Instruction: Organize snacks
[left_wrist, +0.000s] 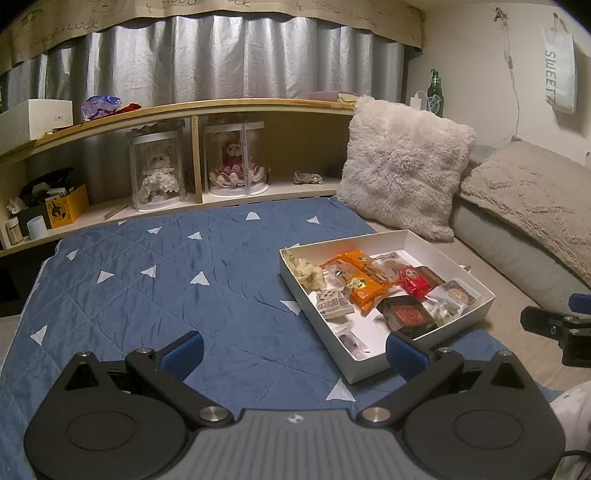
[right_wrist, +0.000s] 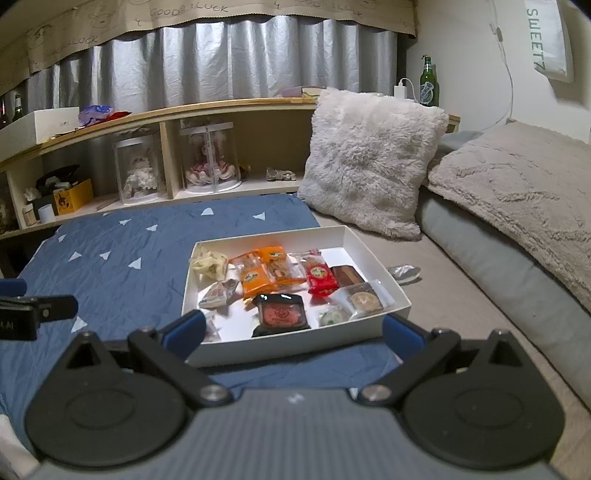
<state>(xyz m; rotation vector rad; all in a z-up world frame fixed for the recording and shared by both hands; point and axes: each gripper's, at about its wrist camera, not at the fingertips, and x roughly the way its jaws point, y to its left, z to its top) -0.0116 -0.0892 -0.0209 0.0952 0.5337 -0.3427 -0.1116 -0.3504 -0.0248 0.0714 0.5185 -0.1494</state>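
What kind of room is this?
Most likely a bedroom: a blue quilt covers what seems to be a bed, a fluffy pillow leans at its head, and dolls in clear cases stand on a shelf.

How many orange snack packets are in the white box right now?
3 that I can make out: two orange packets at the back of the white box, one just in front. Overlapping wrappers may hide more.

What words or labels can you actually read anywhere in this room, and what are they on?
"GOOD LUCK", repeated along the beige curtain valance.
"SWEET", running down the white hanging bag on the wall.
Green bottle label: too blurred to read.
Snack wrappers in the white box: print too small to read.
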